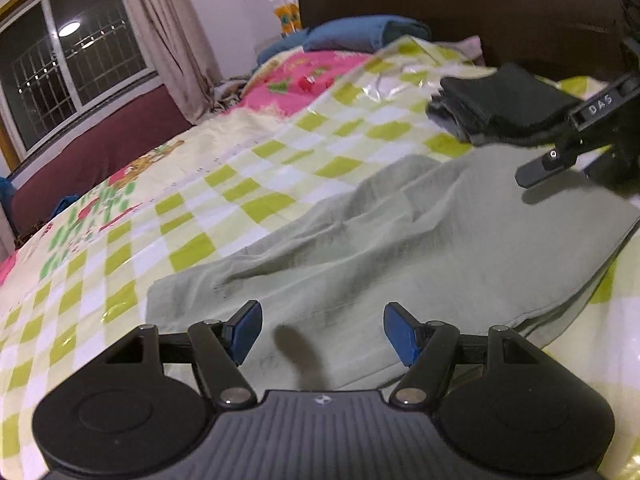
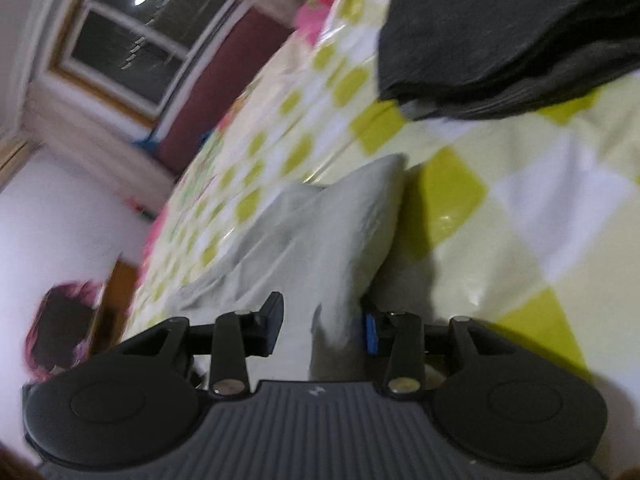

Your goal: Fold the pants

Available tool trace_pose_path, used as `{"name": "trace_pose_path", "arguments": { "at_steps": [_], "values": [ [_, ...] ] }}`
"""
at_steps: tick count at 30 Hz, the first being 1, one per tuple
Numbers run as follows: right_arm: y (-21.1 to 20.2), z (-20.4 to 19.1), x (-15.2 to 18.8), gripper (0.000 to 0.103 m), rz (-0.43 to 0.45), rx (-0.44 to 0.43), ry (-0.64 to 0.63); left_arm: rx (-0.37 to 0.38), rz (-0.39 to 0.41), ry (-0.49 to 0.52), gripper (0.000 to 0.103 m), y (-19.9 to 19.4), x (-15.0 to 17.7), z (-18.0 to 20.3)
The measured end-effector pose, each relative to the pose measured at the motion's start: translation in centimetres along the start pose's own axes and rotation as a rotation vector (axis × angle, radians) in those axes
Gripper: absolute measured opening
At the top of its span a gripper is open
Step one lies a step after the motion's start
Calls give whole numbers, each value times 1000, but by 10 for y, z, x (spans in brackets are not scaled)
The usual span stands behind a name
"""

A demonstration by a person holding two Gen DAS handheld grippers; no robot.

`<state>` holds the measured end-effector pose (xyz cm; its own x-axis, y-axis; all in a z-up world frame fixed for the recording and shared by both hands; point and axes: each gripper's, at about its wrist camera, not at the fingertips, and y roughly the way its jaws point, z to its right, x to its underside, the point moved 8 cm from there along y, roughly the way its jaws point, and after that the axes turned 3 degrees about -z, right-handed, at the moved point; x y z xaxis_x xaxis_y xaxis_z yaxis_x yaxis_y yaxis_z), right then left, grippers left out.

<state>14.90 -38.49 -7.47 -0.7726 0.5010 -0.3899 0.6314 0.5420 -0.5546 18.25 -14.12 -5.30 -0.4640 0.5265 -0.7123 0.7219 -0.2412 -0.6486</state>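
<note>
The pale green pants lie folded on the bed, whose cover is checked in lime, white and cream, with a pink patterned quilt toward 11 o'clock. In the left wrist view the left gripper hovers just over the near edge of the pants, its blue-padded fingers spread wide and released, with only cloth below the gap and nothing clasped. At 2 o'clock the right gripper hangs over the far corner of the pants, just in front of a stack of dark folded clothes. In the blurred, tilted right wrist view, a fold of the green fabric rises between that gripper's parted fingers; the pads stand apart from it, so the grip is released. A window and curtain sit at 10 o'clock.
</note>
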Motion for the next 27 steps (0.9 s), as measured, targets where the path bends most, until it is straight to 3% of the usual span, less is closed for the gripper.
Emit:
{"name": "trace_pose_path", "arguments": {
  "at_steps": [3,4,6,9,12,14,20,27],
  "values": [
    [15,14,-5,21,-12,19,49,-2,-35,10,80,9,1,4],
    [15,14,-6,11,-7,22,64,-5,-47,13,80,11,2,5],
    [8,7,-8,5,14,-13,97,-3,-70,9,81,14,3,6],
    [-10,8,-11,3,68,-26,128,42,-89,-12,81,13,3,13],
    [-25,31,-13,3,95,73,157,137,-102,-14,81,13,3,36],
    [-37,34,-10,3,103,118,170,156,-100,17,82,13,4,51],
    [-45,-13,-14,4,105,280,7,151,-60,-20,84,0,6,42],
    [-5,-123,-13,10,62,318,-214,95,-23,-81,84,-10,25,9]
  ]
}}
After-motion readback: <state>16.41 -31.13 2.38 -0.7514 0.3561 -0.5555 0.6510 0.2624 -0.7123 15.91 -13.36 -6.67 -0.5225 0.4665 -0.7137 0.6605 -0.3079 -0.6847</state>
